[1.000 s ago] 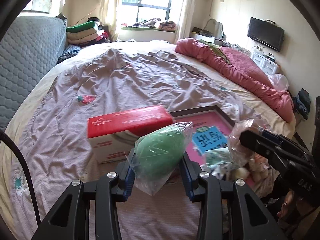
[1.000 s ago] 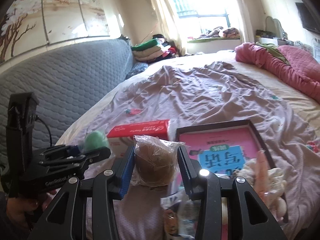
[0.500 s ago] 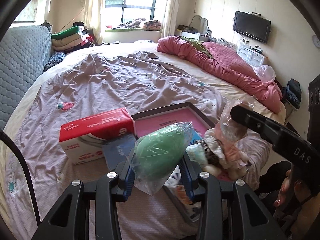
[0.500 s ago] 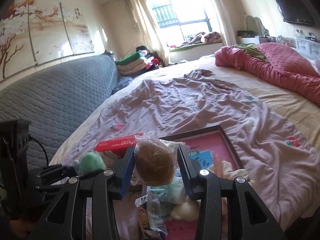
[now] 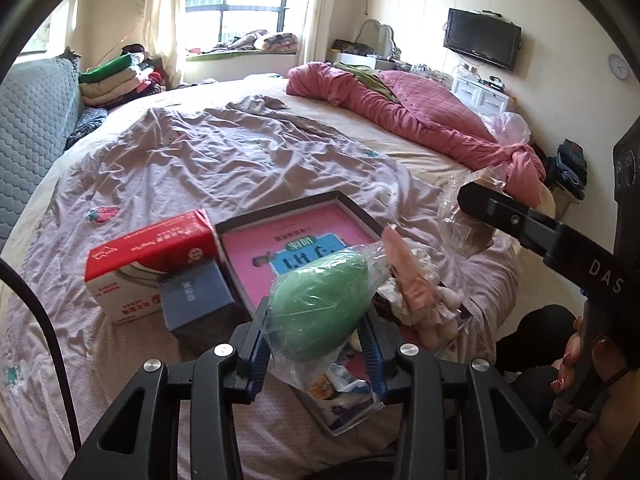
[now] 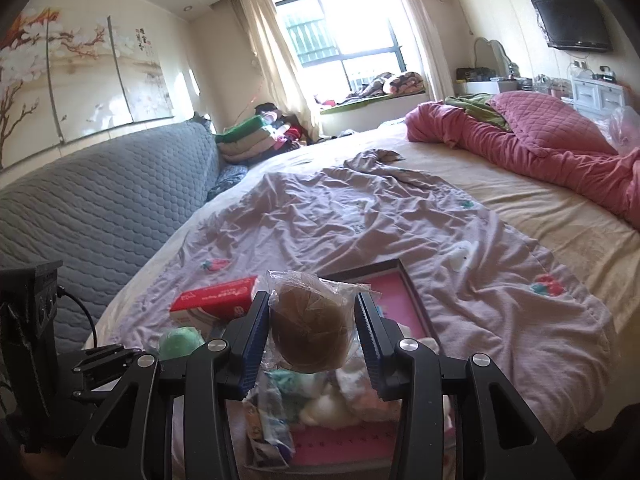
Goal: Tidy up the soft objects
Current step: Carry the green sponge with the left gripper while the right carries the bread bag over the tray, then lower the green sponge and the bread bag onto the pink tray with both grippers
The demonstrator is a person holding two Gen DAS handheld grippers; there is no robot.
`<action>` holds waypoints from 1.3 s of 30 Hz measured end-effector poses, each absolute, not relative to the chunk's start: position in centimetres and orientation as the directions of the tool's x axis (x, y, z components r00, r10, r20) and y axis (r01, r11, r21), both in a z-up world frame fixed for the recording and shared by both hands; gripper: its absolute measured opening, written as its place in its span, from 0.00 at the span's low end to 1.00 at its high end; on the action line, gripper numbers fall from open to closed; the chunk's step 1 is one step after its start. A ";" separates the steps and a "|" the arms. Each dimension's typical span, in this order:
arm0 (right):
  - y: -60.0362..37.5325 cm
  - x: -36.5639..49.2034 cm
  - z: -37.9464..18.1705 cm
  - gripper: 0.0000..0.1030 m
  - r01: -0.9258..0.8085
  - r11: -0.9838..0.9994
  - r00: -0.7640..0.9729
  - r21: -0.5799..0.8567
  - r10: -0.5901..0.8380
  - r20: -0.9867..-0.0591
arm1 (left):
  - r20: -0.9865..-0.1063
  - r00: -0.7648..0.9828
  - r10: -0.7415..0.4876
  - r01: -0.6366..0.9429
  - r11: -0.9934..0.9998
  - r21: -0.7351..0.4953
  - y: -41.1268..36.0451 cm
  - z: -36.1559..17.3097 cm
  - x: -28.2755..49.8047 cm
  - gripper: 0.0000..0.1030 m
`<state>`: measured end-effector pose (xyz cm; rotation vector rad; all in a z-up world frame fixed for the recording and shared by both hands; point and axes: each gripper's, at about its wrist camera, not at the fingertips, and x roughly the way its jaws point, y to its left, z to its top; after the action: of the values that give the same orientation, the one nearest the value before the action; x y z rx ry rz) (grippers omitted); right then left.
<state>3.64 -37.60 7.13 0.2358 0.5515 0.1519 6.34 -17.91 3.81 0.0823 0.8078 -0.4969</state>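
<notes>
My left gripper (image 5: 316, 322) is shut on a green egg-shaped soft toy in a clear bag (image 5: 320, 304), held above the near end of a dark-framed tray with a pink bottom (image 5: 280, 236). My right gripper (image 6: 310, 332) is shut on a brown soft ball in a clear bag (image 6: 310, 332), held above the same tray (image 6: 396, 292). Several soft toys and packets (image 6: 320, 400) lie in the tray's near end; a pink plush (image 5: 408, 276) shows in the left wrist view. The right gripper with its bagged ball (image 5: 464, 224) also shows there at the right.
A red and white tissue box (image 5: 148, 256) and a small blue box (image 5: 196, 296) sit left of the tray on a wrinkled lilac sheet (image 5: 224, 160). A rolled pink quilt (image 5: 420, 120) lies far right. A grey padded headboard (image 6: 100, 208) stands at the left.
Both grippers have pulled back and risen with their bagged toys still held. The tray and tissue box now sit further ahead, and the small blue box has come into view.
</notes>
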 end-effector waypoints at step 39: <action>-39.9 0.5 3.3 0.43 -0.047 0.958 0.776 0.282 0.213 -0.594 | -0.784 0.448 -0.429 0.541 0.829 -0.144 -22.2 -0.8 4.6 0.39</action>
<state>0.47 -39.94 3.30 0.2595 0.6697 0.1419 4.57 -22.25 -0.82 0.1335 0.9286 -0.6020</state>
